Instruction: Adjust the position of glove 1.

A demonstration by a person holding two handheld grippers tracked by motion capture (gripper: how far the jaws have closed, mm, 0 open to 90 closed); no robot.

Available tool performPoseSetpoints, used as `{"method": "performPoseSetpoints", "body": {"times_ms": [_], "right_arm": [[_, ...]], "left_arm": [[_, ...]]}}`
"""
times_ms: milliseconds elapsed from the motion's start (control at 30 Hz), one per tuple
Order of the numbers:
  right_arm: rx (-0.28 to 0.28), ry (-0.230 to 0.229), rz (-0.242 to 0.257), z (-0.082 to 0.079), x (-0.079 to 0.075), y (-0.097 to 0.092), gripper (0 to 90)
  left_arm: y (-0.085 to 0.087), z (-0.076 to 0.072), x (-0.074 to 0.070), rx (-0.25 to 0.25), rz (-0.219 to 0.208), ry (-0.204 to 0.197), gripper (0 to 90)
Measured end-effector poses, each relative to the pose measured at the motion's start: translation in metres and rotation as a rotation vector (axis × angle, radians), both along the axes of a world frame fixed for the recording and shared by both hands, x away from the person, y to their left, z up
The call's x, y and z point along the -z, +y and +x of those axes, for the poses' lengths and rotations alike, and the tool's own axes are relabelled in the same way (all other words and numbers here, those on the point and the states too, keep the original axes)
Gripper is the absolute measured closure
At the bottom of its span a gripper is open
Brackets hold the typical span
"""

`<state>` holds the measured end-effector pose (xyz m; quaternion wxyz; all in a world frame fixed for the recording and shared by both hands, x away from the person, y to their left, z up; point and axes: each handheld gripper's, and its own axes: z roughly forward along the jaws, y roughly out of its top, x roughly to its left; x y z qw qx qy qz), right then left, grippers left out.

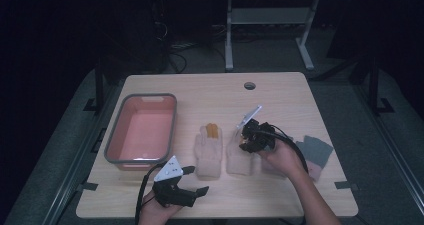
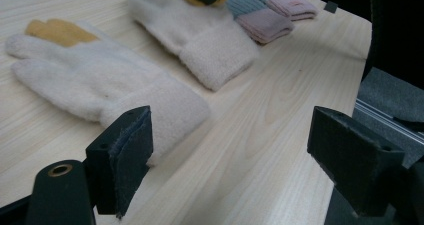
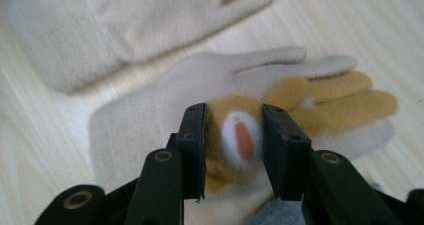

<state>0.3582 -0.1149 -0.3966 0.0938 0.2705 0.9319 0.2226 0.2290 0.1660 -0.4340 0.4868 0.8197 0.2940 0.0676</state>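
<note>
Pinched between the right gripper [image 3: 234, 145] jaws, only the glove [image 3: 150, 115]'s tan patch is held, so it could slip free as it lifts, while the left gripper [image 2: 230, 155] waits open.

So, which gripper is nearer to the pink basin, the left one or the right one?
Left. The left gripper sits just below the pink basin, near its front right corner. The right gripper is farther away, beyond one cream glove and closed on the other glove.
</note>
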Motion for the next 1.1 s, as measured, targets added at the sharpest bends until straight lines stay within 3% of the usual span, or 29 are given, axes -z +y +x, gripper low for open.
{"method": "performPoseSetpoints", "body": {"times_ms": [267,533,833,1100], "right_arm": [[-0.05,-0.049,0.035,-0.004,-0.031,0.01,64.3],[-0.122,-0.063,0.061,-0.005,-0.045,0.038,64.2],[-0.2,-0.051,0.056,0.0,-0.04,0.072,64.2],[-0.213,-0.015,0.05,0.009,-0.028,0.086,64.1]], "left_arm": [[0.002,0.002,0.0,-0.021,-0.002,0.006,18.6],[0.004,0.002,-0.001,-0.052,-0.005,0.003,18.6],[0.009,0.001,-0.002,-0.075,-0.003,0.013,19.4],[0.008,0.003,-0.001,-0.078,-0.004,0.026,19.3]]}}
